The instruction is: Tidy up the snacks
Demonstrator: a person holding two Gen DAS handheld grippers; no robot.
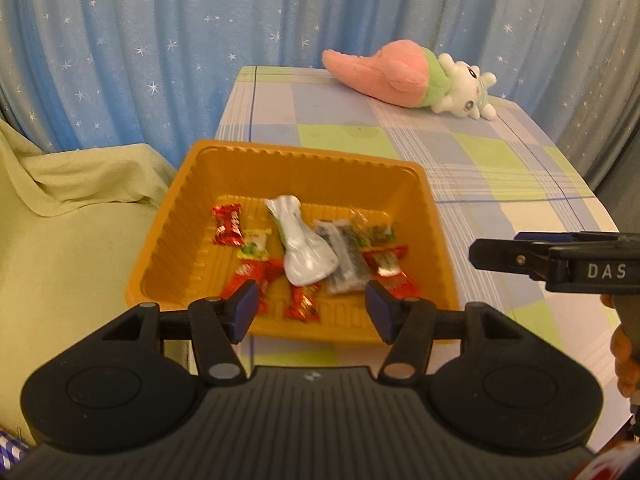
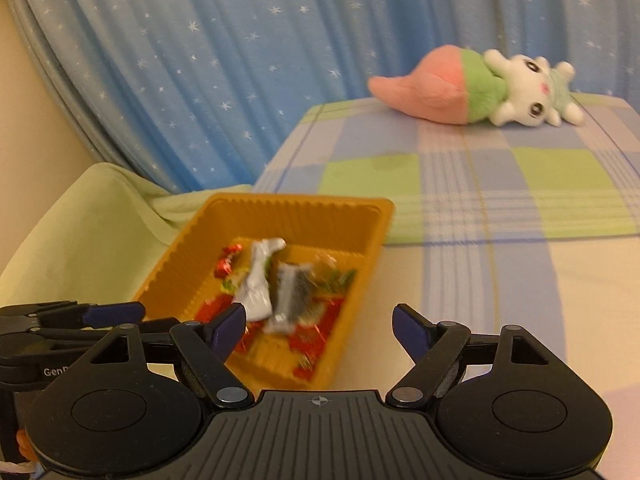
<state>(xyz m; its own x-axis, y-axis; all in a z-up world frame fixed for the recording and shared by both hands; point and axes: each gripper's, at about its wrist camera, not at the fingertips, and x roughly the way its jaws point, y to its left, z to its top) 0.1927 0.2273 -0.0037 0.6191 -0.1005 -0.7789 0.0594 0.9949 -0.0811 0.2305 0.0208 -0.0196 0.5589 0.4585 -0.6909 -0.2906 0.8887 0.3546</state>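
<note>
An orange plastic tray (image 1: 200,208) sits at the table's near left corner and holds several wrapped snacks: a silver pouch (image 1: 306,252), a dark clear packet (image 1: 346,264), red candies (image 1: 228,224) and green-yellow ones. My left gripper (image 1: 310,312) is open and empty, just above the tray's near rim. My right gripper (image 2: 318,330) is open and empty, to the right of the tray (image 2: 360,248), over its near right corner; its snacks look blurred there. The right gripper also shows from the side in the left wrist view (image 1: 500,258).
A pink, green and white plush toy (image 1: 404,76) lies at the table's far edge, also in the right wrist view (image 2: 472,88). The checked tablecloth (image 1: 500,168) covers the table. A pale green cloth (image 1: 72,216) lies left of the tray. A blue starred curtain (image 1: 160,40) hangs behind.
</note>
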